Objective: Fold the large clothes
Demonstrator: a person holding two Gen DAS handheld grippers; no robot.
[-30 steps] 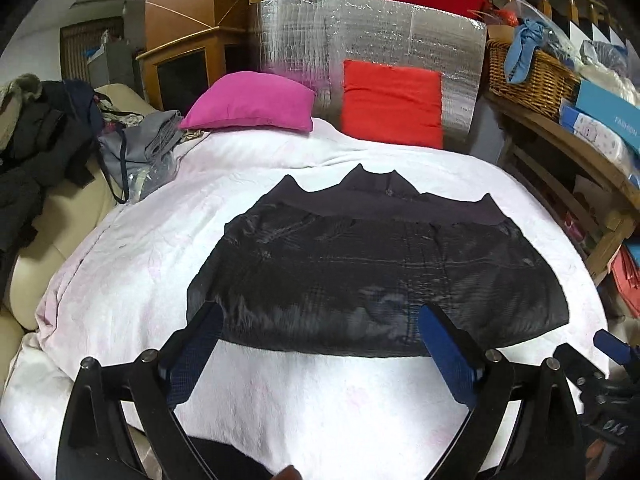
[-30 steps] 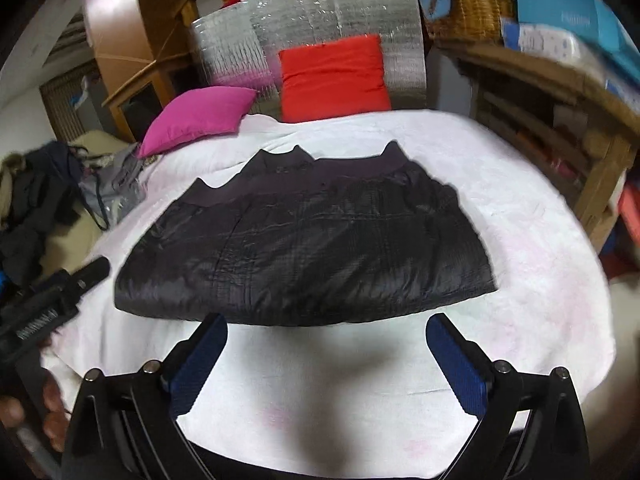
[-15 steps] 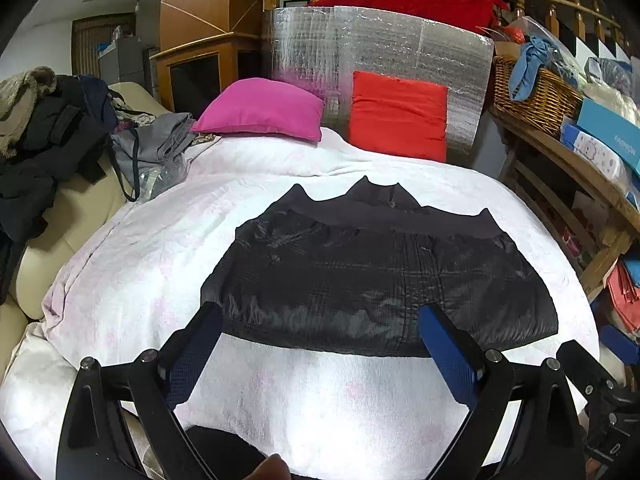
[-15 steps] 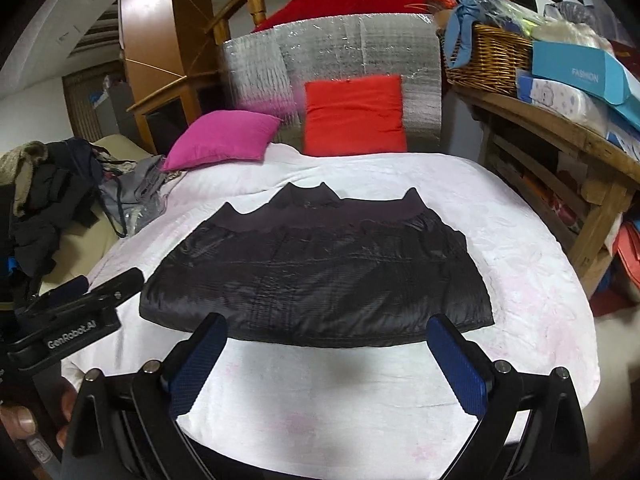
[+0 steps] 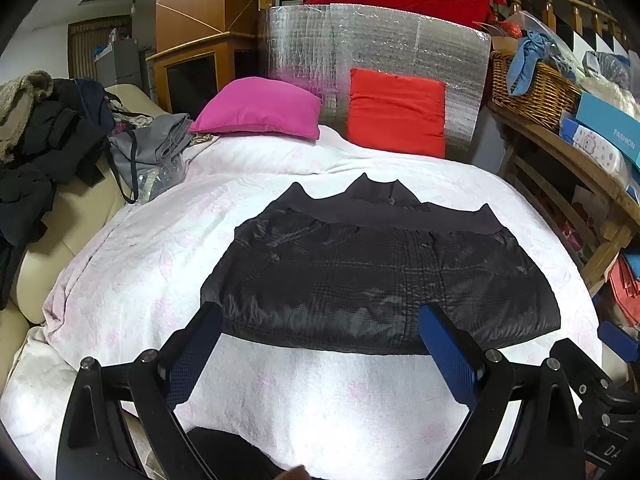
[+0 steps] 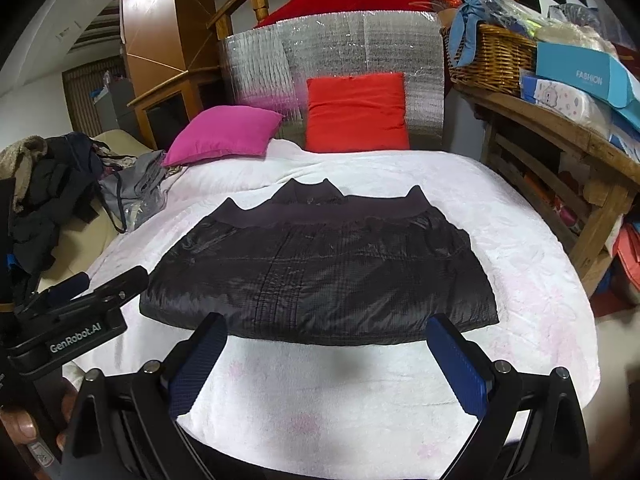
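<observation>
Up front, left wrist view: left gripper (image 5: pixel 320 344) spread wide, grasping nothing, above the white bed cover (image 5: pixel 120 248); folded black jacket (image 5: pixel 380 276) lies flat mid-bed. Right wrist view: right gripper (image 6: pixel 324 354) likewise released, jacket (image 6: pixel 320 272) just beyond its fingertips (image 6: pixel 452 344), left gripper (image 6: pixel 80 300) at the left.

Jacket (image 5: pixel 376 276) lies flat mid-bed on the blanket (image 5: pixel 132 264), collar end toward the far side. Two pillows (image 5: pixel 260 110) behind it, side by side, against the foil panel (image 5: pixel 372 40). Clothes pile (image 5: pixel 44 140) left of the bed, shelf (image 5: pixel 560 152) with basket (image 5: pixel 532 88) and boxes on the right. Both grippers, left (image 5: pixel 320 322) and right (image 6: pixel 326 334), hang over the near edge, jaws wide apart, clear of the jacket.
</observation>
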